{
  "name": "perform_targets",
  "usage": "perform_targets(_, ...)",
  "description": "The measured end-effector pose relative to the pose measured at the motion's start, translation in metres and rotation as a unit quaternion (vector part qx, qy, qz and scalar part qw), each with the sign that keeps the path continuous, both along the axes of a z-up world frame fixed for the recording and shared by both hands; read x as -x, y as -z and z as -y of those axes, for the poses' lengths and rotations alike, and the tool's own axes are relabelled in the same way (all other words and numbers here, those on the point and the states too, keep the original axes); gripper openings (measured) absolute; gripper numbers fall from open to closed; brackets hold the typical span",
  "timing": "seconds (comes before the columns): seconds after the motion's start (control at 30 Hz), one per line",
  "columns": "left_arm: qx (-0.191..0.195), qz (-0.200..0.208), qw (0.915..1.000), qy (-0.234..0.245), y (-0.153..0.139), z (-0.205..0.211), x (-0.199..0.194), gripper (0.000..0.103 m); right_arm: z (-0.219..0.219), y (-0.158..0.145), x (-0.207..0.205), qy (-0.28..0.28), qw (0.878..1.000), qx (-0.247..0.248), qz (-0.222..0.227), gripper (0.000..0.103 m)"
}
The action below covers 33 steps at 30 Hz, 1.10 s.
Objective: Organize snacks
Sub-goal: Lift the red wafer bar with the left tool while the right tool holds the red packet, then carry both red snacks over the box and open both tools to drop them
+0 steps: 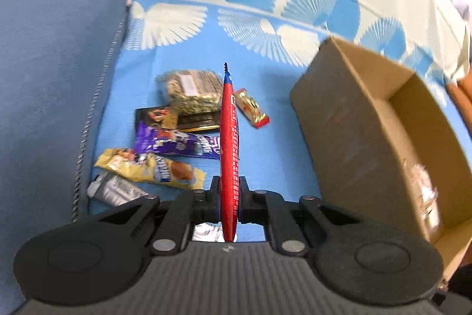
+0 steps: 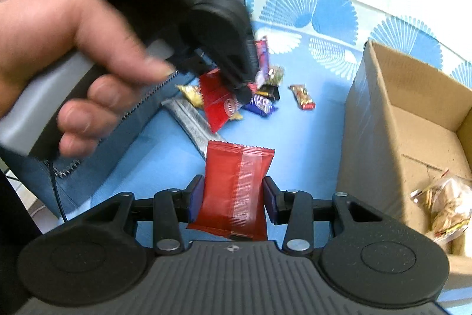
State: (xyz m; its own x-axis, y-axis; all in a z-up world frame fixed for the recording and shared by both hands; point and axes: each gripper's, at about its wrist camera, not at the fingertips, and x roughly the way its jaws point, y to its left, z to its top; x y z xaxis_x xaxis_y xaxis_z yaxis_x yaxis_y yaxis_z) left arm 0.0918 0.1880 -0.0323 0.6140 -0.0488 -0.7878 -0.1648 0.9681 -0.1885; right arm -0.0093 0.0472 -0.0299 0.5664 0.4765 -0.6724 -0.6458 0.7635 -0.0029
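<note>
A home setting is suggested: a soft surface is covered by a blue-and-cream sheet printed with fan shapes (image 1: 183, 78), a blue fabric cushion with a zip (image 1: 59, 64) is seen beside it.

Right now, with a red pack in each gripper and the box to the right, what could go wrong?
1. The left gripper pinches its red pack edge-on near one end, so it may swing or slip.
2. The right gripper squeezes its red pack across the width; it could buckle and pop out.
3. The box wall stands tall; a low carry could snag it.
</note>
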Motion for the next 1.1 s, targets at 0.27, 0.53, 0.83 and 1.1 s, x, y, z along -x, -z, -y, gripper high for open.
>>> perform_targets(0.27,0.016,0.063,0.9973,-0.035,-0.025,-0.003,0.028,0.01,0.021,-0.056,-0.011,-0.042,0.999,-0.01,0.024,0.044)
perform_targets(0.53,0.004,0.123,0.9909,-0.056,-0.04,0.003,0.025,0.01,0.069,-0.076,-0.034,-0.02,0.992,-0.064,0.105,0.044)
perform_targets(0.83,-0.002,0.147,0.9887,-0.03,-0.046,0.031,-0.001,0.01,0.105,-0.075,-0.052,0.038,0.984,-0.108,0.138,0.044)
perform_targets(1.1,-0.004,0.182,0.9833,-0.005,-0.053,0.064,-0.019,0.01,0.142,-0.07,-0.092,0.13,0.979,-0.094,0.127,0.044)
